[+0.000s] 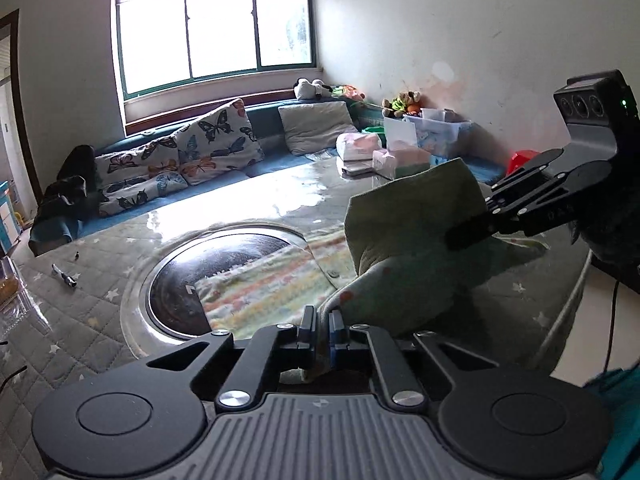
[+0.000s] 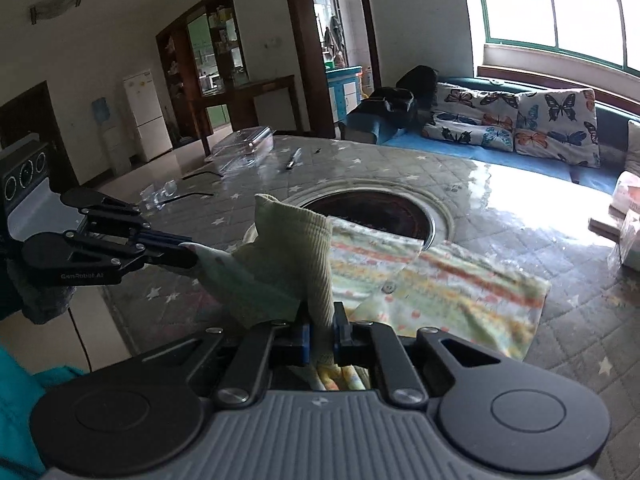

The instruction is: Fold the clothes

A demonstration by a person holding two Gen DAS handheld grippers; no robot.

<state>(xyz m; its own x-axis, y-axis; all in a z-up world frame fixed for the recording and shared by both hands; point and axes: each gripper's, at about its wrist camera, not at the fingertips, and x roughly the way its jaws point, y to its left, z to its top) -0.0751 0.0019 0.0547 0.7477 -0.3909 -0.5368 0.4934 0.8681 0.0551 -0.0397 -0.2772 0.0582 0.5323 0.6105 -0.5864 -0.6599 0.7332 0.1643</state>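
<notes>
A small garment [image 1: 256,288] with pastel coloured stripes and a pale green ribbed hem [image 1: 404,216] lies partly on the table, and its near edge is lifted. My left gripper [image 1: 323,322] is shut on one corner of the green hem. My right gripper [image 2: 320,326] is shut on the other corner [image 2: 316,264]. Each gripper shows in the other's view: the right one [image 1: 456,238] at the right, the left one [image 2: 192,254] at the left. The striped body [image 2: 440,280] drapes away over the table.
The table [image 1: 80,320] has a grey quilted star cover under clear plastic, with a round dark recess [image 1: 224,264] in the middle. A pen [image 1: 64,274] lies at the left. Tissue packs and a clear box [image 1: 436,130] stand at the far right. A blue sofa with butterfly cushions [image 1: 212,140] lies beyond.
</notes>
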